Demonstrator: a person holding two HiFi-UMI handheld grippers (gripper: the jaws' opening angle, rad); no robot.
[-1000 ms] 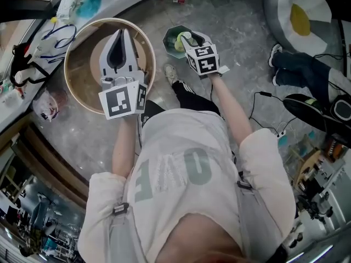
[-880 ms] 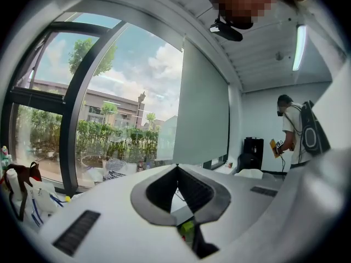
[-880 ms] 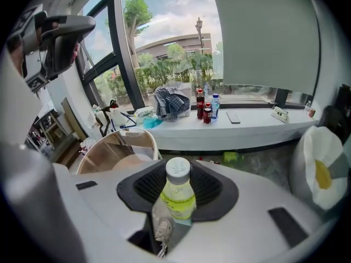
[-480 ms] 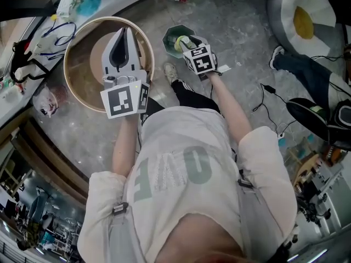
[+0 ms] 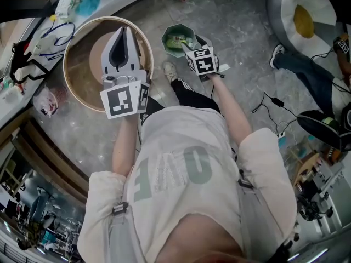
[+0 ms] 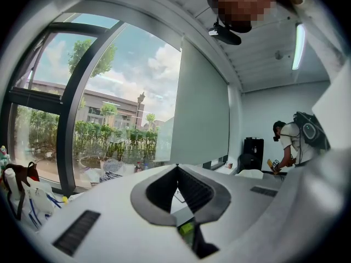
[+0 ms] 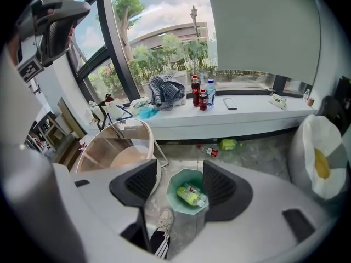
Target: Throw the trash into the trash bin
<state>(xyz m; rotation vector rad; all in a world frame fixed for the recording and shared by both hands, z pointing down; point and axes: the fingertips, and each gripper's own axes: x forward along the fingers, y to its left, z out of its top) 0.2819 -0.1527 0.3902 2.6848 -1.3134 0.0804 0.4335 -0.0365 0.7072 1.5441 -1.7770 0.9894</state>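
The right gripper (image 5: 185, 44) (image 7: 180, 167) is angled steeply down, directly above the teal trash bin (image 5: 164, 37) (image 7: 176, 181) on the floor (image 5: 236, 15). Its jaws have just been opening and now stand wide apart, with nothing between the pads. The right gripper view looks past the two pads straight into the open bin. The green plastic bottle (image 5: 176, 39) (image 7: 192, 196) lies on its side at the bottom of the bin, clear of the gripper. The left gripper (image 5: 122, 32) (image 6: 176, 167) is held roughly level above the round, wooden-rimmed surface (image 5: 71, 81) (image 7: 109, 147), to the left of the bin in the head view. Its jaw tips are together and it holds nothing. The person's white shoe (image 5: 170, 72) (image 7: 163, 219) is planted on the floor just beside the bin, between it and the round surface. In the right gripper view, a window ledge (image 7: 247, 114) beyond the bin carries several drink bottles (image 7: 202, 95) and a folded checked cloth (image 7: 166, 89). A further bottle (image 7: 210, 151) lies on the floor below the ledge. A white cushion with a yellow centre (image 5: 299, 15) (image 7: 321, 158) sits well apart from the bin, on the right.
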